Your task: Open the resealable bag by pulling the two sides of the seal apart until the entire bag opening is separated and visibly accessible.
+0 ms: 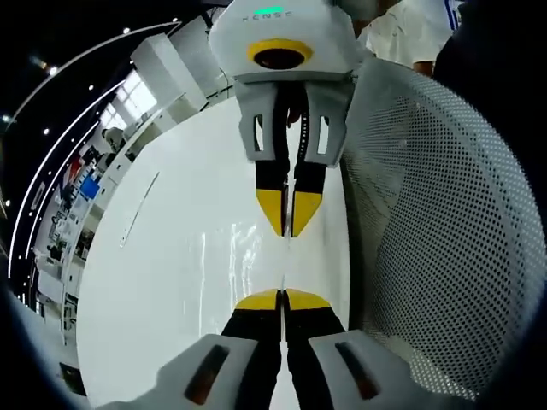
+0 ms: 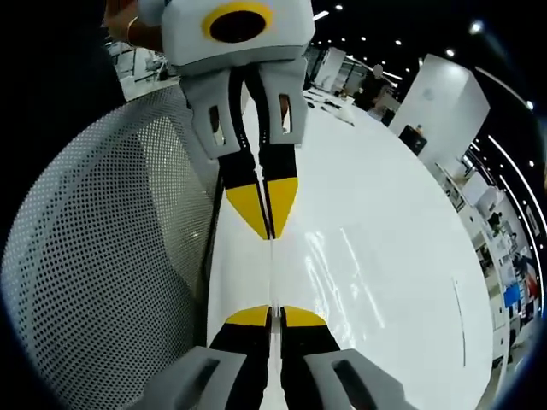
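I have the clear bag point(image 1: 288, 265) stretched edge-on between my left gripper point(image 1: 283, 301) and right gripper point(image 2: 272, 318), both jaws clamped on its opposite sides, facing each other.

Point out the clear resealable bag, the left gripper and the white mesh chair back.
resealable bag point(image 1: 231, 256), left gripper view, its glossy clear side.
left gripper point(image 1: 281, 301), left gripper view, between its yellow tips.
mesh chair back point(image 1: 436, 222), left gripper view, its perforated middle.

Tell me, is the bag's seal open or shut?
Cannot tell: left gripper and right gripper pinch the clear bag, seen edge-on as a line.
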A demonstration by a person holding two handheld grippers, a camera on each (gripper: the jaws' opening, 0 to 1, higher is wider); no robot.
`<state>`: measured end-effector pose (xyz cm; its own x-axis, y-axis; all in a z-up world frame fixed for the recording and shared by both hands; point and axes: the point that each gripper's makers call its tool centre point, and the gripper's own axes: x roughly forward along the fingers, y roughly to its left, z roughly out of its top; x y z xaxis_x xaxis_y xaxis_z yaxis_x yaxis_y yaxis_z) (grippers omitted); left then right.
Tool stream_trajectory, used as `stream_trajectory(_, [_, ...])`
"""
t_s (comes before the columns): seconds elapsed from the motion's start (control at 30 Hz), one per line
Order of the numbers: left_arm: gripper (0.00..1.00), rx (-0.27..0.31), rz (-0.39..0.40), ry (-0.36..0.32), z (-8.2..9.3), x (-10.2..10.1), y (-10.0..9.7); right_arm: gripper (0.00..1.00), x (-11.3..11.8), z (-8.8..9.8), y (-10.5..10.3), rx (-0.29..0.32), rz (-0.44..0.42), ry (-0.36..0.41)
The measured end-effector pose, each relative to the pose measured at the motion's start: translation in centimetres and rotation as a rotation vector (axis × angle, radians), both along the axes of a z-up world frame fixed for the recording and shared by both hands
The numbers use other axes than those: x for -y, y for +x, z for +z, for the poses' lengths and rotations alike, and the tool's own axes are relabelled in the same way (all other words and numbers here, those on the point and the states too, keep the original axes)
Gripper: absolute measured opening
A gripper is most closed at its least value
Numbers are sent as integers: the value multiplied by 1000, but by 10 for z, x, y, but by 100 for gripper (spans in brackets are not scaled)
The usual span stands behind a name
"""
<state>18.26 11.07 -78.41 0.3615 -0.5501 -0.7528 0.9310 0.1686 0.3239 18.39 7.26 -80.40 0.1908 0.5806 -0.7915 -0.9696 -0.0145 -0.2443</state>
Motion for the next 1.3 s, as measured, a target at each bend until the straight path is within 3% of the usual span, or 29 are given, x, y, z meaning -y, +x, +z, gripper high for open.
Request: stream_trajectory(1.3, [0, -12, 9, 7, -11, -12, -10, 0, 25, -6, -1, -1, -23, -49])
